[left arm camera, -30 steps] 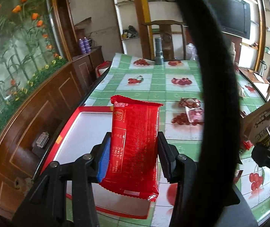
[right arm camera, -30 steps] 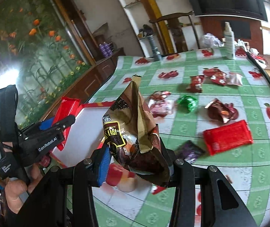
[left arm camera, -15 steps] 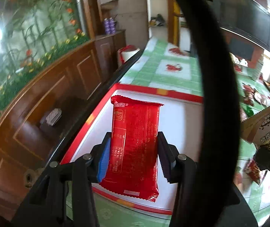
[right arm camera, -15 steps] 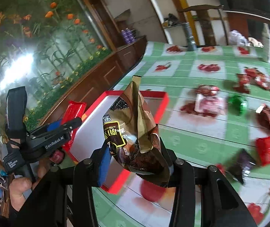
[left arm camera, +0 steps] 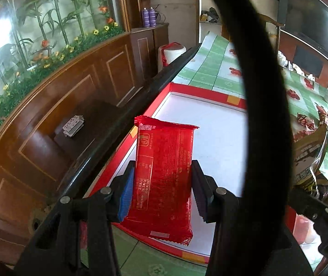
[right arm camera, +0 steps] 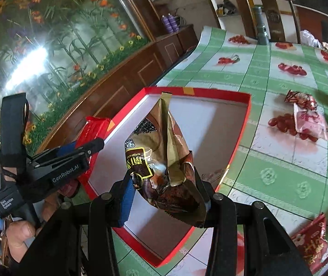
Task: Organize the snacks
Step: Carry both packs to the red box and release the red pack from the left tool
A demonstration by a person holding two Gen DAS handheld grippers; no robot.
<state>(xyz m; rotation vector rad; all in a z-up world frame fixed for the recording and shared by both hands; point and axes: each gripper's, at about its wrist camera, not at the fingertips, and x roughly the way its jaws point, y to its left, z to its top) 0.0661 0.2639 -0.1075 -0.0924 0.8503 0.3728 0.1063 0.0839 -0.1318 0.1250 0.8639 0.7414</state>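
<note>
Left gripper [left arm camera: 162, 191] clamps red snack packet [left arm camera: 164, 174] mid-body, over red tray [left arm camera: 200, 92]. Right gripper [right arm camera: 164, 192] pinches gold-brown snack bag [right arm camera: 164, 161] low, above same tray. Both likely light, crinkly, slippery, contents crushable; flat middles grip best. Loose wrappers [right arm camera: 306, 119] farther out on green tablecloth [right arm camera: 278, 161]. Strap blocks left view; print unreadable.

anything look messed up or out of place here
The brown-and-gold foil snack bag in the right claw is crumpled and creased, pinched near its bottom. Several small wrapped snacks lie scattered on the green checked tablecloth, outside the red-rimmed white box. Nothing looks spilled.
</note>
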